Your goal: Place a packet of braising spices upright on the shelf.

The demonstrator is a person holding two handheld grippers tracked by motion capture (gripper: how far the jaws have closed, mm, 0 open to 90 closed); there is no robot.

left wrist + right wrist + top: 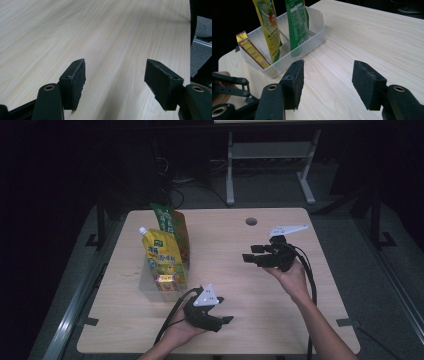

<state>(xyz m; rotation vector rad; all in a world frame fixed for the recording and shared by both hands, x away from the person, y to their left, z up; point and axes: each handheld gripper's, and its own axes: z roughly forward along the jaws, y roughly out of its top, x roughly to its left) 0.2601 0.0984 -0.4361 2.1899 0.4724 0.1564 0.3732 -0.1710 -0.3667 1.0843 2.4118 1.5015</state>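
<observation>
High overhead view; both claw views low, close over shared table [280, 290]

Pale wood-grain rectangular surface [280, 290] with rounded corners and a small round cable hole [251, 221] near the far edge. Resting directly on it, toward the left side: a clear, shallow plastic bin [317, 30] with frosted walls. Elsewhere bare wood.

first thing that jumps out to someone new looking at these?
The clear plastic bin at the table's left side, holding an upright yellow spouted pouch, a green bag behind it and a small yellow-and-maroon box at its near end. Then the two hand-held grippers: the left gripper low near the front edge, the right gripper mid-table pointing toward the bin, both open with nothing between the jaws.
</observation>
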